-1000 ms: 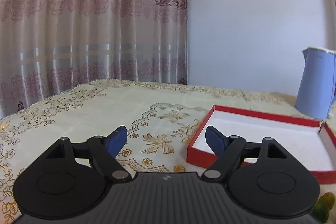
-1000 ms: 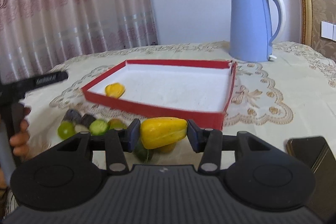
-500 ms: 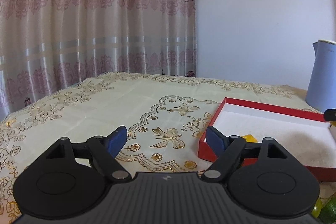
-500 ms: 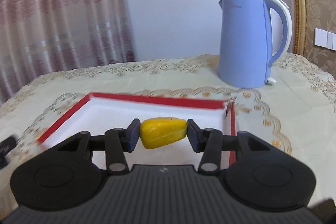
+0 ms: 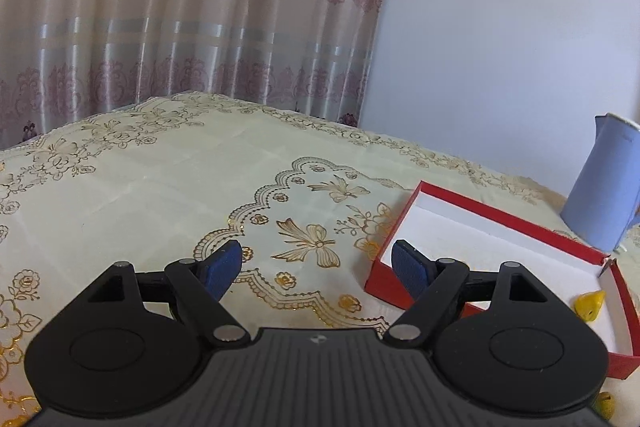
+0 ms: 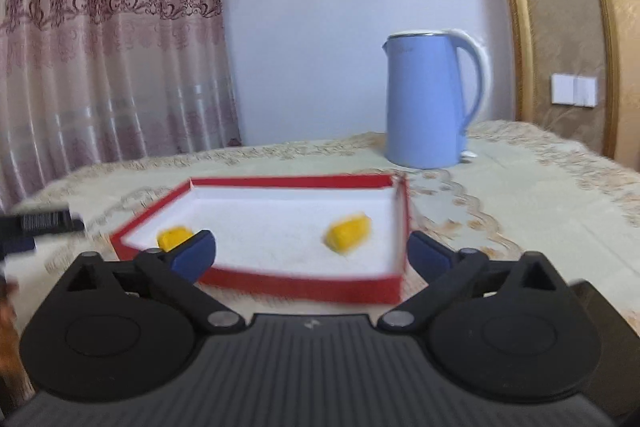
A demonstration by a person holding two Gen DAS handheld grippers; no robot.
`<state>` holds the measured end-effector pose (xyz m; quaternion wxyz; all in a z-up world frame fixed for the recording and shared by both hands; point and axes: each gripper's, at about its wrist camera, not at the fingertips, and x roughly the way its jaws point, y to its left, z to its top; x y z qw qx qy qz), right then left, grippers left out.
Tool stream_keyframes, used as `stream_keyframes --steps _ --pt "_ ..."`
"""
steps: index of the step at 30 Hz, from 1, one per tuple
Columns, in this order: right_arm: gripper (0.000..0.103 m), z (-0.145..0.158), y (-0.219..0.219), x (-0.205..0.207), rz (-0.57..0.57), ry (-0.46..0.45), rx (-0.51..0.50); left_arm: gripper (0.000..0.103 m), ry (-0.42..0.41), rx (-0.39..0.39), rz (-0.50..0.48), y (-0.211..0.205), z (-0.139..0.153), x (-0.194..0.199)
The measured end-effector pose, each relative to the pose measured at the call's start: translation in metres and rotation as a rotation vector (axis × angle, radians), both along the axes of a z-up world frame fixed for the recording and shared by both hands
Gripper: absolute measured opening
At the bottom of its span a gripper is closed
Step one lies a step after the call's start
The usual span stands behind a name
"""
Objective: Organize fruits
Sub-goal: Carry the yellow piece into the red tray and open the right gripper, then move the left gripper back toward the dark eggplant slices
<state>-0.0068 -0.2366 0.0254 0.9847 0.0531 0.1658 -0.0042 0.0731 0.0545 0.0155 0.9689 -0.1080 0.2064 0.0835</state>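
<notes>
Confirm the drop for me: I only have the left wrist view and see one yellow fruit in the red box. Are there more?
Observer: Yes. The right wrist view shows two in the red box: the left yellow fruit in its near left corner and the right yellow fruit nearer the right wall.
Operator: Is the right gripper holding anything?
Observer: No. The right gripper is open with nothing between its jaws; they have just been opening.
</notes>
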Motion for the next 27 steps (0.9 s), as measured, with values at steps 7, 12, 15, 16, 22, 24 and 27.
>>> stream_keyframes --steps 7,12,15,16,22,24,27 --pt "0.103 -0.020 0.000 -0.004 0.064 0.081 0.050 0.082 0.049 0.122 -0.068 -0.019 -0.003 -0.013" --pt "0.103 -0.021 0.000 -0.007 0.081 0.074 0.064 0.082 0.100 0.164 -0.175 -0.024 -0.015 -0.043" --pt "0.103 -0.023 -0.005 -0.002 0.064 0.102 0.097 0.082 0.089 0.173 -0.228 -0.026 -0.020 -0.056" --pt "0.103 -0.024 -0.007 0.000 0.061 0.110 0.109 0.082 0.080 0.182 -0.244 -0.028 -0.020 -0.060" --pt "0.103 -0.028 -0.014 0.004 0.062 0.140 0.159 0.083 0.039 0.266 -0.314 -0.041 -0.021 -0.078" --pt "0.103 -0.029 -0.015 0.007 0.073 0.151 0.165 0.083 0.028 0.296 -0.348 -0.047 -0.022 -0.081" --pt "0.103 -0.031 -0.017 0.008 0.074 0.157 0.180 0.083 0.034 0.310 -0.382 -0.056 -0.023 -0.079"
